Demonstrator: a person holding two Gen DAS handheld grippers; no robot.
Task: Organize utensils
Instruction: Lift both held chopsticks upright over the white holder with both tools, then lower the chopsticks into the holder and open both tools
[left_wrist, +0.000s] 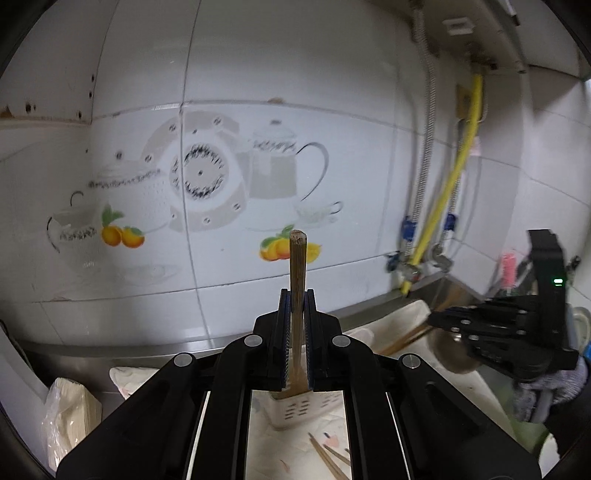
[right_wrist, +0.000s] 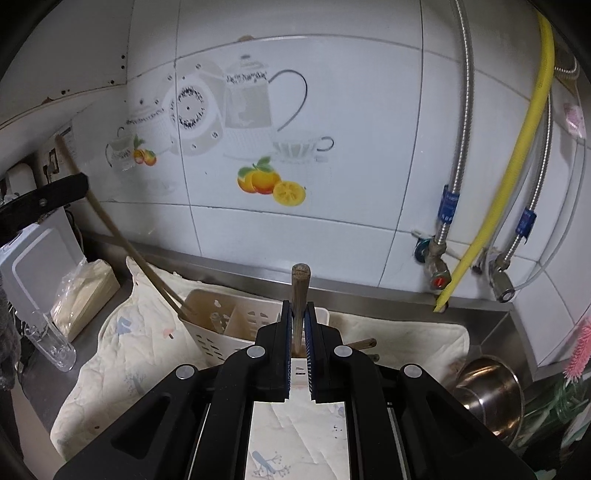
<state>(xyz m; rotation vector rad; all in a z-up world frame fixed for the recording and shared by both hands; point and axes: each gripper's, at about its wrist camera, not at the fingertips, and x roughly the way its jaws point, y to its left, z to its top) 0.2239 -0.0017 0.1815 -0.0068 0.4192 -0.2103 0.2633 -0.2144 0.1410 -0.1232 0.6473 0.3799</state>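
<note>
My left gripper (left_wrist: 296, 295) is shut on a wooden utensil handle (left_wrist: 297, 273) that stands upright; its lower end goes down into the white slotted utensil holder (left_wrist: 295, 410). My right gripper (right_wrist: 298, 306) is shut on another wooden utensil handle (right_wrist: 300, 295), held upright just over the right part of the same holder (right_wrist: 236, 325). In the right wrist view the left gripper (right_wrist: 44, 195) shows at the far left with its long wooden utensil (right_wrist: 122, 236) slanting into the holder's left compartment. Loose chopsticks (left_wrist: 328, 458) lie on the cloth.
A pale quilted cloth (right_wrist: 122, 350) covers the steel counter under the holder. A steel pot (right_wrist: 491, 391) sits at the right, a pink brush (right_wrist: 580, 350) beside it. A clear glass (right_wrist: 51, 339) and bagged paper stack (right_wrist: 85, 291) stand left. Hoses and valves (right_wrist: 439, 266) hang on the tiled wall.
</note>
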